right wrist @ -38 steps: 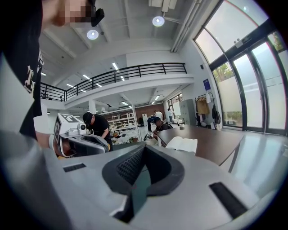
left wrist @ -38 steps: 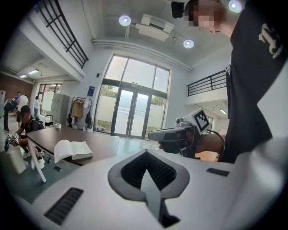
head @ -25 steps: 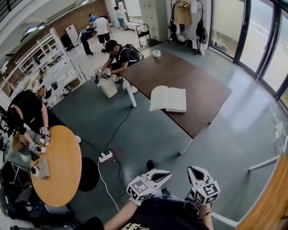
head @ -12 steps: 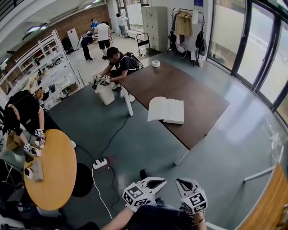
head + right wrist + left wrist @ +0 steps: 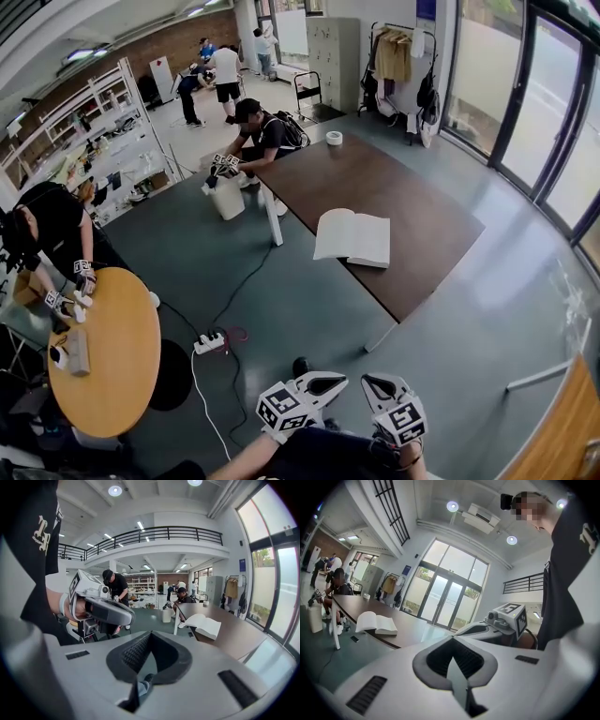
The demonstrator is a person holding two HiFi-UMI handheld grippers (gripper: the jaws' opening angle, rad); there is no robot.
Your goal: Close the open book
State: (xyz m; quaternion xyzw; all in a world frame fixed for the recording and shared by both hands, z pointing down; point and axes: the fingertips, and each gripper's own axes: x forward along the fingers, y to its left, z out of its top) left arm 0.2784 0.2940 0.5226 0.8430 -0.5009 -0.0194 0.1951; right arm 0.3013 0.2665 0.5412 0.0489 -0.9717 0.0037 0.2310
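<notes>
The open book (image 5: 352, 237) lies flat with its white pages up, near the front edge of the long brown table (image 5: 422, 211). The same book shows far off in the left gripper view (image 5: 375, 622) and the right gripper view (image 5: 204, 624). My left gripper (image 5: 339, 379) and right gripper (image 5: 369, 381) are held low against my body, well short of the table. Both are shut with nothing in them. The jaws meet at a point in the left gripper view (image 5: 451, 641) and in the right gripper view (image 5: 150, 634).
A tape roll (image 5: 334, 138) sits at the table's far end. A person (image 5: 262, 131) crouches by a white bin (image 5: 228, 197) at its far-left corner. A power strip (image 5: 208, 343) with cables lies on the floor. A round orange table (image 5: 103, 356) stands at the left.
The head view has shifted slightly and the book now sits a little lower in it. Both grippers stay shut and low by my body. The book is still open.
</notes>
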